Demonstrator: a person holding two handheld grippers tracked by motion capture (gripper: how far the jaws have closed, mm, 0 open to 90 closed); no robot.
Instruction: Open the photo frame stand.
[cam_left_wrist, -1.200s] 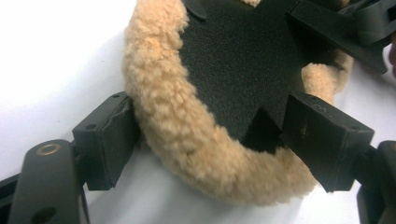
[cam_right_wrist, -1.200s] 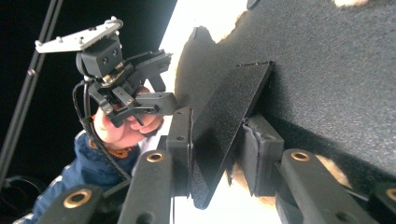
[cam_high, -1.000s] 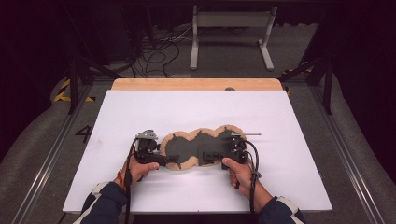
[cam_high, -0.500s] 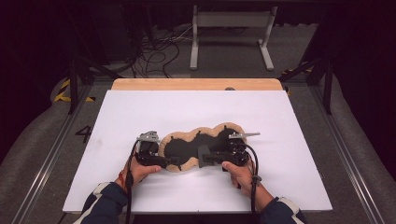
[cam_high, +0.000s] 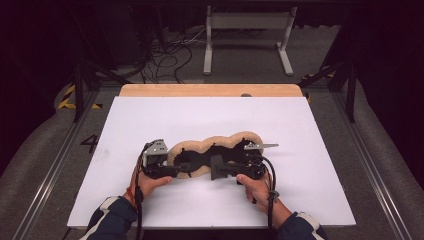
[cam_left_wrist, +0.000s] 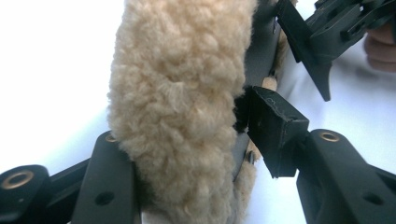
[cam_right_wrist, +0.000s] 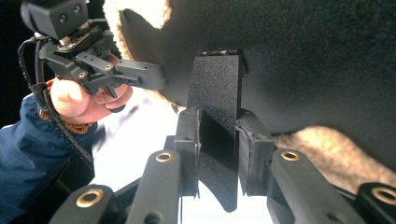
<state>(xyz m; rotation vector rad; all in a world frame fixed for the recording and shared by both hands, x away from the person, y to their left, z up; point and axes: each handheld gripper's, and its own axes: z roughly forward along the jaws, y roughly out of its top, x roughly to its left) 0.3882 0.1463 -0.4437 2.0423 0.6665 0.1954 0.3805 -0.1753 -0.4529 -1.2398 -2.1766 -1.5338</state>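
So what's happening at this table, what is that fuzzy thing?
A person holds a gripper in each hand and is working on a black item with a tan fleece edge, which lies on a white table. The right gripper is clamped on a black strap of it. The left gripper straddles the fleece edge at the other end; its jaws have just been closing around it, and one pad now looks to be against the black side.
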